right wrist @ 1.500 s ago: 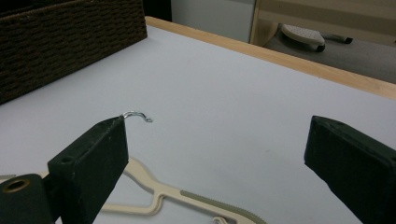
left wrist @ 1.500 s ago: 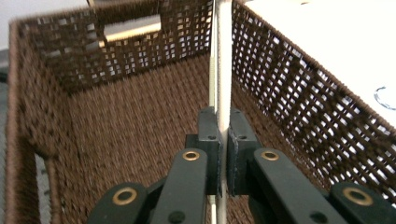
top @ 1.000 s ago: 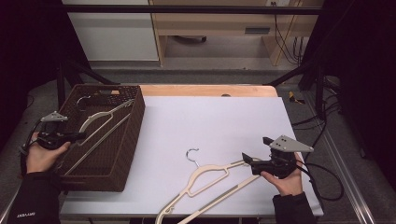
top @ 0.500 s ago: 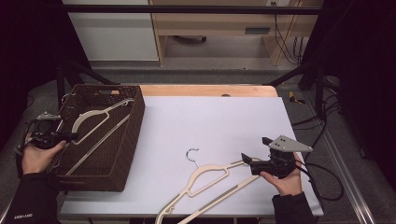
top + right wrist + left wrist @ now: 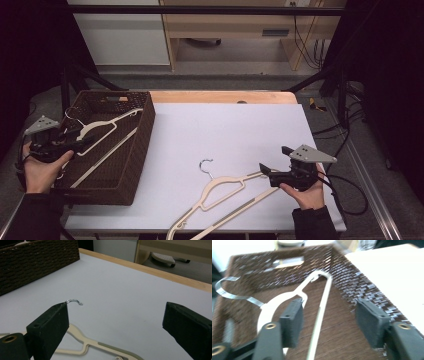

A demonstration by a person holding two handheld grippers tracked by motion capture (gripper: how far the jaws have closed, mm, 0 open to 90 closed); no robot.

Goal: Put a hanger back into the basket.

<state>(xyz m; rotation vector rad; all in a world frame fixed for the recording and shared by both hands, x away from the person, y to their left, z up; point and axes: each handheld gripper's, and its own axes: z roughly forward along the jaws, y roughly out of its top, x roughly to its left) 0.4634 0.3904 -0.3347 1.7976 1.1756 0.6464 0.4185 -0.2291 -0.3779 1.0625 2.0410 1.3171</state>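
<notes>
At the left, our left hand-held gripper (image 5: 75, 145) has just been opening and now stands released over the dark brown woven wicker basket (image 5: 142, 145), nothing pinched between its jaws; the cream plastic clothes hanger with the metal hook (image 5: 102, 127) lies inside the basket, so we judge that placement done. To the right, the second cream clothes hanger (image 5: 220, 192) lies on the white table (image 5: 240, 130) near its near edge, and our right hand-held gripper (image 5: 265, 170) waits open beside its right arm, so next we should close on it and carry it left to the basket.

Cream hanger (image 5: 102, 132) flat in basket (image 5: 142, 145)
</notes>
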